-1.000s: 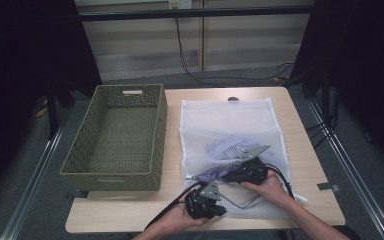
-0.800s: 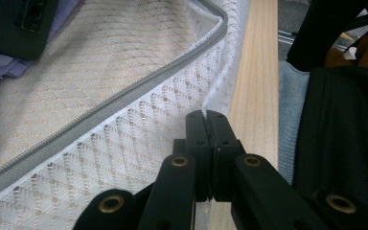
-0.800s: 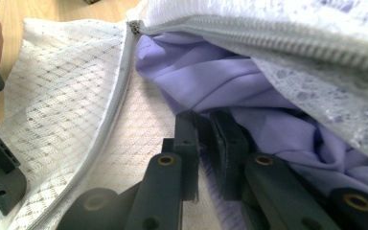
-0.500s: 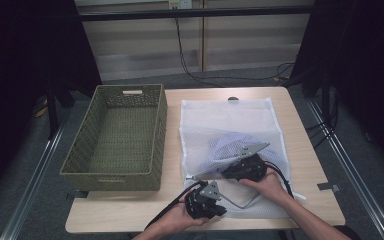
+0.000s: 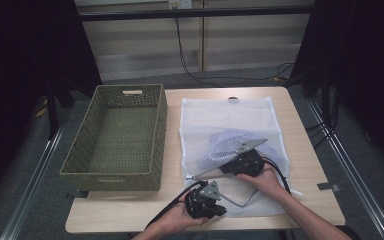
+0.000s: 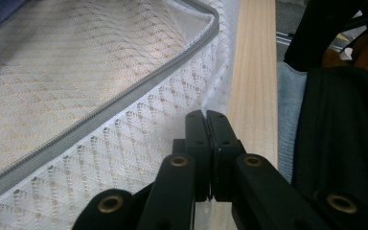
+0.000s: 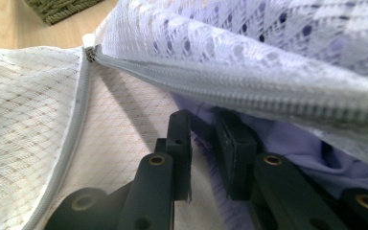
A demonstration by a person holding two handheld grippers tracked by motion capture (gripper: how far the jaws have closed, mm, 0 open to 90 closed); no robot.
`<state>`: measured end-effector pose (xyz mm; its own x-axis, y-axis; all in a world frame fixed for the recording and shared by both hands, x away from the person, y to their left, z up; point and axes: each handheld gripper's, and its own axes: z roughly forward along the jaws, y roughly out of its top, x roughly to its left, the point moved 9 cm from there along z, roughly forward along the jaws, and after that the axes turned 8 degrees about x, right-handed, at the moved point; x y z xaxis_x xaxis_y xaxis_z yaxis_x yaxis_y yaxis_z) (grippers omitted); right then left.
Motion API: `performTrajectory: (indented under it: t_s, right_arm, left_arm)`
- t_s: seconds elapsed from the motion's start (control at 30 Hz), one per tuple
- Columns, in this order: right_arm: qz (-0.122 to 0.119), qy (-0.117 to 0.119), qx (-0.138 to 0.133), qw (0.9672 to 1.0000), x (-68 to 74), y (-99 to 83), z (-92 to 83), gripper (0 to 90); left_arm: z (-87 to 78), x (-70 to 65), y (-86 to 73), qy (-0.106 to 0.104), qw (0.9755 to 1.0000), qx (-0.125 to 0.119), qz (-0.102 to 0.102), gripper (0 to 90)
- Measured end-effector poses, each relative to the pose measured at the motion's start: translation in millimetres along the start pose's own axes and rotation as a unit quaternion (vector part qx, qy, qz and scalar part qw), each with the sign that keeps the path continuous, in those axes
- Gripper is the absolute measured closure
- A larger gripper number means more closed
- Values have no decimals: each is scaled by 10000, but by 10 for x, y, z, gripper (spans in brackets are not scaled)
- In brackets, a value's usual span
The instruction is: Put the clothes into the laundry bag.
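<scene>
White mesh laundry bag (image 5: 230, 150), zippered, flat on the right half of the light wooden surface (image 5: 305, 200). Its grey zip (image 7: 249, 91) is seen undone along the near edge, so the mouth is judged already opened.

Lilac cloth garment (image 5: 225, 142), soft and crumpled, lying inside the bag towards its middle and visible through the mesh; not yet drawn out. In the right gripper view its fabric (image 7: 287, 139) is seen just beyond the jaws, under the lifted upper mesh layer.

Right gripper (image 7: 203, 143), inserted in the bag's mouth; jaws parted by a narrow gap, having just been opening, with a little lilac fabric showing between them but no pinch that can be confirmed. In the high view it (image 5: 245, 162) is placed at the near middle of the bag.

Left gripper (image 6: 206, 139), jaws pressed together on the lower mesh edge at the bag's near left corner, which is thereby held down; in the high view it (image 5: 205, 200) is found near the front edge of the surface.

Olive woven rectangular basket (image 5: 117, 137), on the left half of the surface, with nothing in it.

Status: bag opened and steadied; garment to be grasped, extracted and, presumably, placed in the basket.
</scene>
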<state>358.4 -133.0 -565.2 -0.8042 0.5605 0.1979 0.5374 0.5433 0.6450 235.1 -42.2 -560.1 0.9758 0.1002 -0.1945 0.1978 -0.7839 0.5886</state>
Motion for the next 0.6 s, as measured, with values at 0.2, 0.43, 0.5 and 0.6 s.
performTrajectory:
  t_s: [0.2,0.43,0.5,0.6]
  right_arm:
    - [154,-76,2,9999,-96,85,50,769]
    - [194,-148,77,9997,-155,160,71,748]
    - [216,-170,81,9996,-176,172,76,749]
    - [232,-201,67,9995,-208,201,88,751]
  left_arm:
    - [-8,2,-9,20,10000,66,47,887]
    - [-16,5,-17,35,9999,136,71,886]
    - [-21,6,-21,33,9998,172,81,885]
    - [-7,1,-7,21,10000,66,43,881]
